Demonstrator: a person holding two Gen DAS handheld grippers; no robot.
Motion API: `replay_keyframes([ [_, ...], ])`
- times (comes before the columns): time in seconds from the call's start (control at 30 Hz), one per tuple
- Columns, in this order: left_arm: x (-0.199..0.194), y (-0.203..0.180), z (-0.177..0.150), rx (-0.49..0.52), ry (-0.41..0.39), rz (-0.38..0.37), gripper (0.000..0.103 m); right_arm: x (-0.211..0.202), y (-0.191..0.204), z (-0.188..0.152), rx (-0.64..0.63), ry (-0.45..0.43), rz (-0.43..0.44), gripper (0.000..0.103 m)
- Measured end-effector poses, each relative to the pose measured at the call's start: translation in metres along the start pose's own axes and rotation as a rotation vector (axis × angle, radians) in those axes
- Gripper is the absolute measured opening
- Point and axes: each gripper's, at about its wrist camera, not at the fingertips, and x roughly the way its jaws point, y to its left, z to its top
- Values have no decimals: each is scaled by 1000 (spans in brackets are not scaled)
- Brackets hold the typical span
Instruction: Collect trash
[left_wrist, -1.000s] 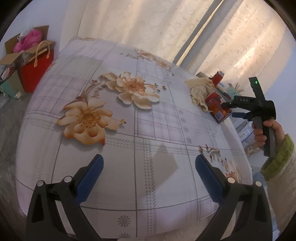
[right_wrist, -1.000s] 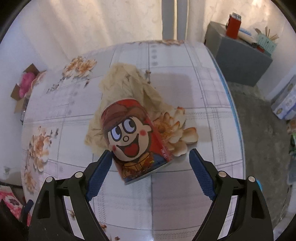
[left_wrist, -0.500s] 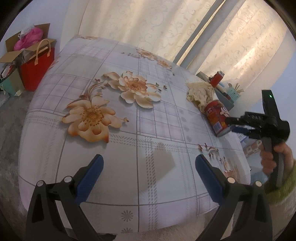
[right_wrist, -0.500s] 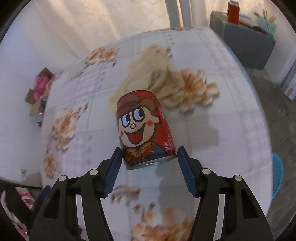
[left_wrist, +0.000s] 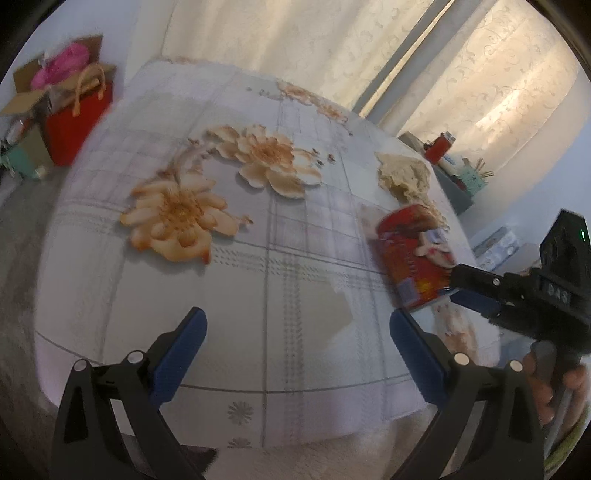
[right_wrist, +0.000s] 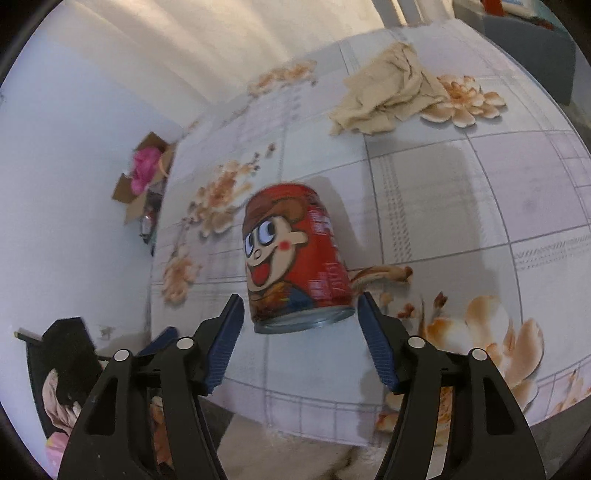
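The left gripper (left_wrist: 295, 343), low in its frame, has jaws spread over bare tablecloth (left_wrist: 295, 295). Mid-frame, the right gripper (right_wrist: 301, 321) is opening around the red can (right_wrist: 291, 258), with 2 pads beside its base. A crumpled tissue (right_wrist: 388, 96) lies upper right.

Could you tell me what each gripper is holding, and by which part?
The left gripper holds nothing. The red can has its bottom end between the opening jaws of the right gripper, with slim gaps showing: no firm hold.

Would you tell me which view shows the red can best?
The right wrist view: the red can sits large and central, cartoon face toward the camera. The left wrist view shows it blurred, near the right edge, partly hidden by the right gripper.
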Motion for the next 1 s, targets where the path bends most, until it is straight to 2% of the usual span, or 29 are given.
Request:
replay_keyframes([
  [0.13, 3, 1, 6, -70, 18, -91, 97, -12, -10, -7, 25, -40, 48, 69],
  [0.3, 10, -19, 26, -92, 19, -223, 97, -21, -45, -18, 133, -53, 103, 69],
  [0.37, 17, -29, 34, -88, 13, -234, 97, -24, -58, -25, 170, -57, 109, 69],
  [0.5, 34, -49, 47, -41, -3, -134, 97, -31, -78, -36, 219, -77, 104, 69],
  [0.63, 47, -62, 45, 38, -10, -23, 96, -41, -90, -43, 243, -108, 89, 69],
  [0.77, 54, -56, 40, 42, 2, 22, 85, -48, -98, -46, 243, -129, 73, 69],
  [1.0, 49, -46, 32, 83, 6, 38, 69, -57, -98, -37, 193, -164, 37, 69],
])
